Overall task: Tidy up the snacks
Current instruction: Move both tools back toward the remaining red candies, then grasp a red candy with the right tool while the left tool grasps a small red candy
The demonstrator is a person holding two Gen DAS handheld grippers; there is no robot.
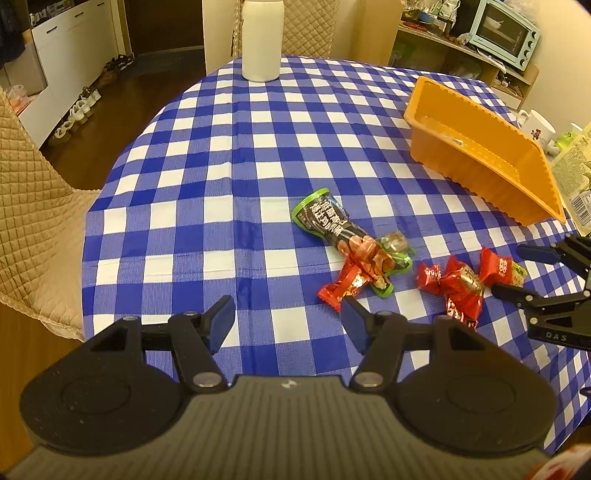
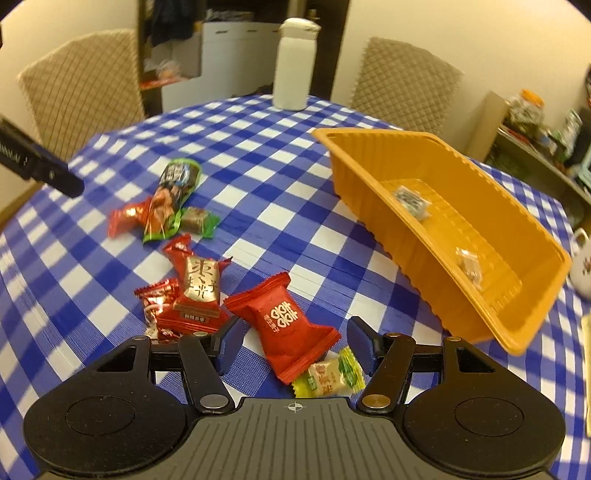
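Observation:
An orange plastic tray [image 2: 373,192] [image 1: 476,173] sits on the blue checked tablecloth and holds two small wrapped snacks [image 2: 412,201] [image 2: 469,264]. Loose snacks lie in front of it: a long green-and-black packet [image 1: 325,218] [image 2: 173,192], a red candy [image 1: 343,286] beside it, and several red wrappers [image 2: 195,291] [image 1: 461,284]. My right gripper [image 2: 295,341] is open, with a red packet [image 2: 288,325] lying between its fingers and a yellow-green candy [image 2: 328,376] just below. My left gripper [image 1: 288,319] is open and empty, just short of the red candy.
A white bottle [image 1: 263,40] [image 2: 294,64] stands at the table's far edge. Padded chairs [image 2: 81,88] stand around the table. A white mug [image 1: 537,127] and a printed package [image 1: 576,177] sit beside the tray. Shelves with a small oven [image 1: 506,33] are behind.

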